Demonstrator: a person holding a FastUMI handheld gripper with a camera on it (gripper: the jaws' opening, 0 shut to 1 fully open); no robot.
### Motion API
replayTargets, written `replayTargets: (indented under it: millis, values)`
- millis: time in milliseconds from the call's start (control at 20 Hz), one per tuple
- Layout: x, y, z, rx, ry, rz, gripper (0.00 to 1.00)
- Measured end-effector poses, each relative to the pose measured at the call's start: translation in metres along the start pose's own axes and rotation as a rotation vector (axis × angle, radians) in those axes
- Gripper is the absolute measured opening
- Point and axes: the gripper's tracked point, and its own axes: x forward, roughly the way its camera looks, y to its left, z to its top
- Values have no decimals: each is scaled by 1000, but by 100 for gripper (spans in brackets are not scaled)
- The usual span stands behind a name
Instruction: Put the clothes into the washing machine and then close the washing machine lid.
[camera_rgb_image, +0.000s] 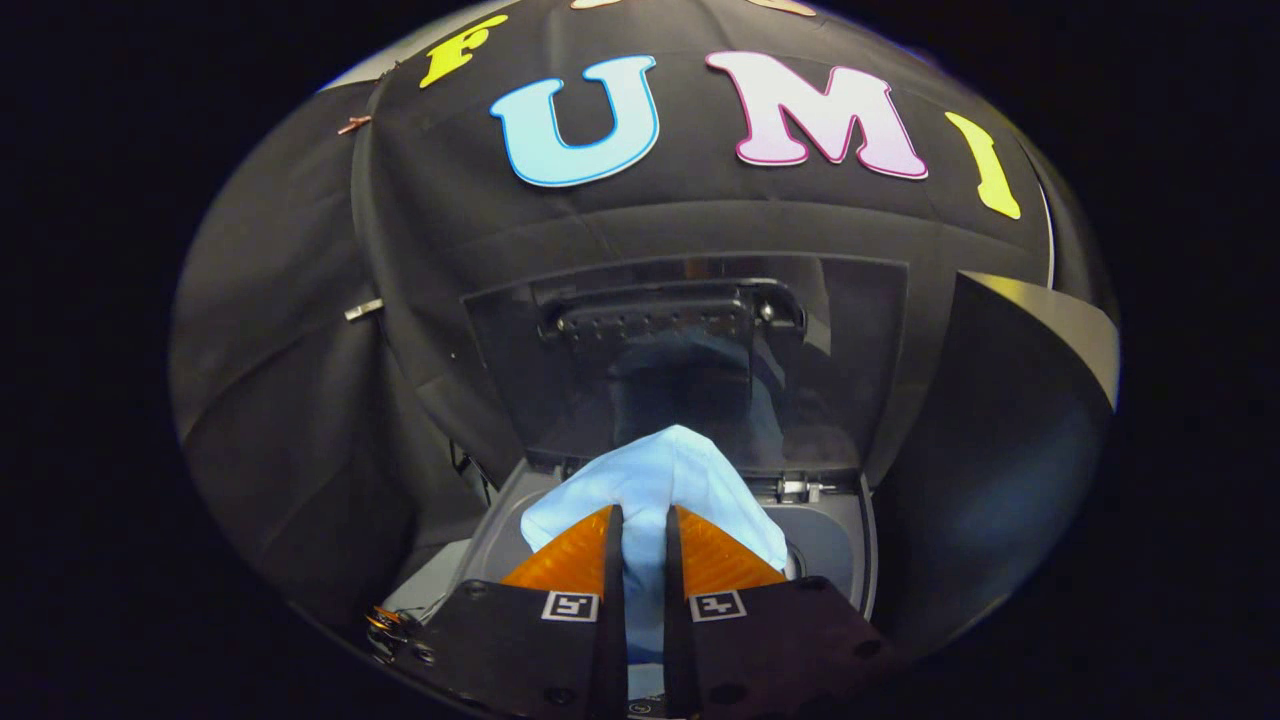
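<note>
- The gripper (645, 520) is holding a pale blue-white piece of clothing (665, 470); its two fingers are standing nearly together with only a narrow gap, and the cloth is running down through that gap, so both fingers are pressing on it.
- The clothing is bunching up in a soft peak just ahead of the fingertips and spreading out to either side of them, hanging above the top of the washing machine (830, 530).
- The washing machine is lying directly below the gripper, its grey top frame showing around the cloth on both sides; the opening itself is mostly being covered by the cloth and the fingers, so how deep the cloth is reaching cannot be told.
- The washing machine lid (850, 350) is standing open, raised upright at the far edge of the machine, beyond the clothing. Its dark glossy panel is reflecting the cloth faintly.
- A dark handle bar (660, 315) is running across the upper part of the lid.
- The lid's hinge (800, 488) is sitting at its foot, just beside the cloth.
- A dark panel (1040, 340) is rising beside the machine, near the lid's edge.
</note>
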Motion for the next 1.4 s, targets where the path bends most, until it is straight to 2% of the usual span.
replayTargets:
  millis: [150, 250, 450, 700, 900, 1150, 1250, 1400]
  values:
    - [15, -10, -9, 20, 13, -44, 20]
    - [20, -8, -13, 26, 18, -41, 46]
    - [9, -19, -14, -58, -2, -114, 99]
    - [-10, -3, -8, -41, -24, -87, 99]
    - [-34, 11, 17, -51, -103, -53, 99]
    - [-68, 22, 67, -67, -237, -38, 99]
    - [-83, 32, 94, -40, -312, -10, 99]
    - [-101, 32, 144, -26, -428, -27, 98]
